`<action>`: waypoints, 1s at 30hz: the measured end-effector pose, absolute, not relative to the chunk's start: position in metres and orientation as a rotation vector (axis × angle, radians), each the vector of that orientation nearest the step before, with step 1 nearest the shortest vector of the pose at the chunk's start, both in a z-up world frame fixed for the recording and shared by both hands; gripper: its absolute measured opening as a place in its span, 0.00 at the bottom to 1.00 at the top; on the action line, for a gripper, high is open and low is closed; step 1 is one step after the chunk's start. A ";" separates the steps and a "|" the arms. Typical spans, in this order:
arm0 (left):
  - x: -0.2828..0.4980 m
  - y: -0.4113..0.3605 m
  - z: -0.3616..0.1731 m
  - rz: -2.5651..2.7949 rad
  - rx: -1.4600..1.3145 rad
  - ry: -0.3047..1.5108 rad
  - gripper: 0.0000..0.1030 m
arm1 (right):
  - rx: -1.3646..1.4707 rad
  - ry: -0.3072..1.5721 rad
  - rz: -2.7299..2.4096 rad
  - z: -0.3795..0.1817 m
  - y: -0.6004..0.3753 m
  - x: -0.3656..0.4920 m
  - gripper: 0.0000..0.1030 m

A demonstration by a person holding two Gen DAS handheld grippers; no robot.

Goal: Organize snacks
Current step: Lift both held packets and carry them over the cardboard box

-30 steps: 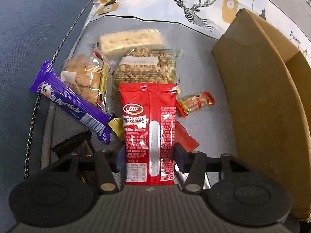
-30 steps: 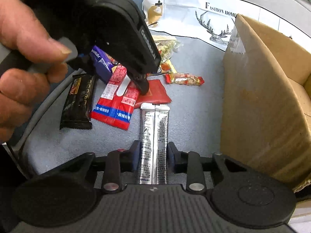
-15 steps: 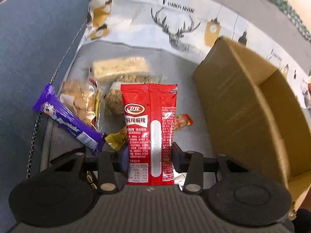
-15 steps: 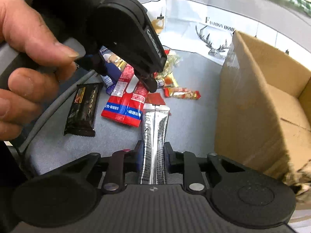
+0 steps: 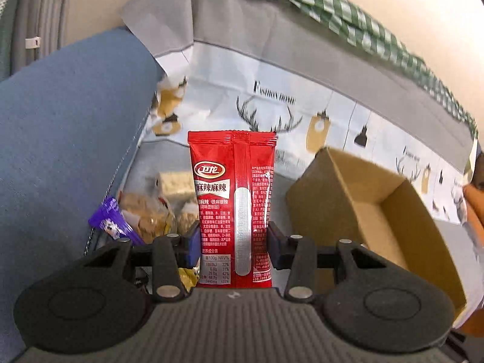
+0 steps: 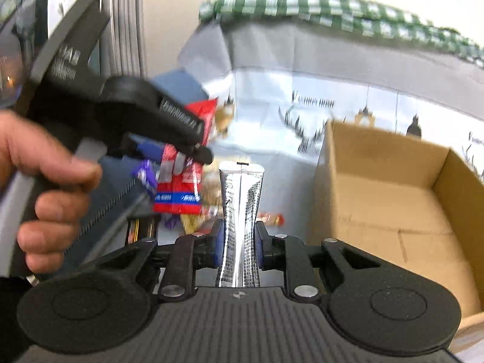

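Left gripper (image 5: 233, 245) carries a spicy-strip packet (image 5: 233, 199) upright between its fingers, lifted off the seat. Right gripper (image 6: 239, 242) carries a foil stick packet (image 6: 240, 211) the same way, just right of the left one. Cardboard box (image 5: 375, 217) sits open-topped to the right of both, on the printed cloth (image 5: 329, 112). Loose snacks lie below and left of the held packets: a long wrapped bar (image 5: 113, 220) leftmost, a biscuit pack (image 5: 148, 217) beside it, a pale bar (image 5: 175, 181) farther back. A small candy (image 6: 270, 218) lies between the foil packet and the box. Sofa arm (image 5: 66, 151) far left; checked cloth (image 5: 363, 24) along the far back.
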State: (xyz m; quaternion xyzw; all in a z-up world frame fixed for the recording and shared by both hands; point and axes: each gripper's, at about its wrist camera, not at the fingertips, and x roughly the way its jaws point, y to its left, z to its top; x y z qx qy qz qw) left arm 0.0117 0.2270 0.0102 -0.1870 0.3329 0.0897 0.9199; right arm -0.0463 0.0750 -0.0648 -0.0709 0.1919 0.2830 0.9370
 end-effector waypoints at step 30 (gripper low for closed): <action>0.053 0.102 0.032 -0.071 -0.338 0.505 0.46 | -0.010 0.298 0.239 -0.044 -0.098 0.072 0.21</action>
